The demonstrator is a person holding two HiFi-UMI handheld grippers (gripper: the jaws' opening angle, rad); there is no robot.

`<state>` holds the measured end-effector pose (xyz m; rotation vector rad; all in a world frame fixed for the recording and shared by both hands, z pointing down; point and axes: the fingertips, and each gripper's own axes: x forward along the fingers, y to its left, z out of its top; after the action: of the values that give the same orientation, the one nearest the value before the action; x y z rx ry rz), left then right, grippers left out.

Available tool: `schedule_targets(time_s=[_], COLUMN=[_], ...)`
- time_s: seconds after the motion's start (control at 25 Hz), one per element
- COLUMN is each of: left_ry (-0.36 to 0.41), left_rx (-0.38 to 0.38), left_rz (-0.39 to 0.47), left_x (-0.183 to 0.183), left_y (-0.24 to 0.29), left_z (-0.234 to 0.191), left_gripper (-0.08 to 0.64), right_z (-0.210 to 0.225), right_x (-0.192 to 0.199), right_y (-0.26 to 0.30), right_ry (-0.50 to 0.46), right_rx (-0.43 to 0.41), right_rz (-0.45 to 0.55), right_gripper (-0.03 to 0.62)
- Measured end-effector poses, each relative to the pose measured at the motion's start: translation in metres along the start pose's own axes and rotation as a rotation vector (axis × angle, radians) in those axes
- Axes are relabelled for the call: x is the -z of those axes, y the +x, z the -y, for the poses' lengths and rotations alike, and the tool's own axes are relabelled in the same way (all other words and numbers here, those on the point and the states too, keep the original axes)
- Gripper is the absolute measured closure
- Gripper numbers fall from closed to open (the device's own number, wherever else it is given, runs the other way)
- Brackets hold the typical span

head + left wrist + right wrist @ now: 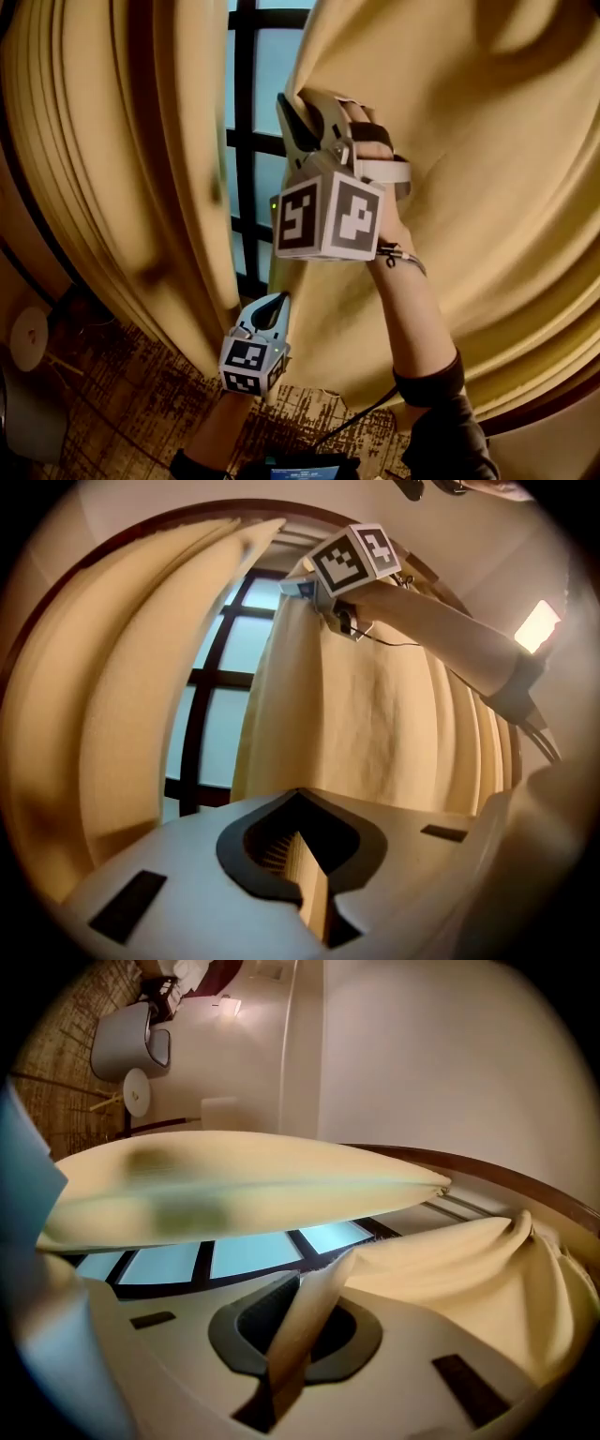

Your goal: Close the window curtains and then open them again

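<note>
The left tongs (274,307) and, higher up, the right tongs (298,114) each pinch the inner edge of one cream pleated fabric curtain (487,187) beside the dark-framed glass window (246,141).

My head view faces the window (246,141) from close; both gripper views face it too, left from lower.

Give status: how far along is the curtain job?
In hand: left gripper and right gripper both clamp the right curtain at its edge. Not closed: window shows between it and the left curtain. Whether this is the closing or reopening pull, can't tell.
</note>
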<state>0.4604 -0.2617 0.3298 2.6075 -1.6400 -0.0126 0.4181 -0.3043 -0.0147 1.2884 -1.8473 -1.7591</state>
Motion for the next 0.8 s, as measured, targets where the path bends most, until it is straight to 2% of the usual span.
schedule_targets(time_s=[0.16,0.36,0.56,0.8], left_ry=[0.001,0.022,0.057,0.093], left_rx=[-0.031,-0.05,-0.122,-0.137], left_rz=[-0.019,-0.035,-0.039,-0.053], left_x=[0.01,0.006,0.01,0.013], left_y=[-0.005,-0.002,-0.006,-0.012], left_z=[-0.007,0.004,-0.001,0.0], left_gripper=[0.56,0.56,0.56,0.56], right_z=[0.001,0.004,0.007,0.004], right_x=[0.003,0.014,0.014,0.007], right_y=[-0.006,-0.012,-0.019,-0.023], right_ry=[0.025,0.059,0.097,0.114], right_rx=[0.013,0.023,0.031,0.054], right_rz=[0.011,0.031,0.083,0.117], right_gripper=[0.563,0.563,0.563,0.563])
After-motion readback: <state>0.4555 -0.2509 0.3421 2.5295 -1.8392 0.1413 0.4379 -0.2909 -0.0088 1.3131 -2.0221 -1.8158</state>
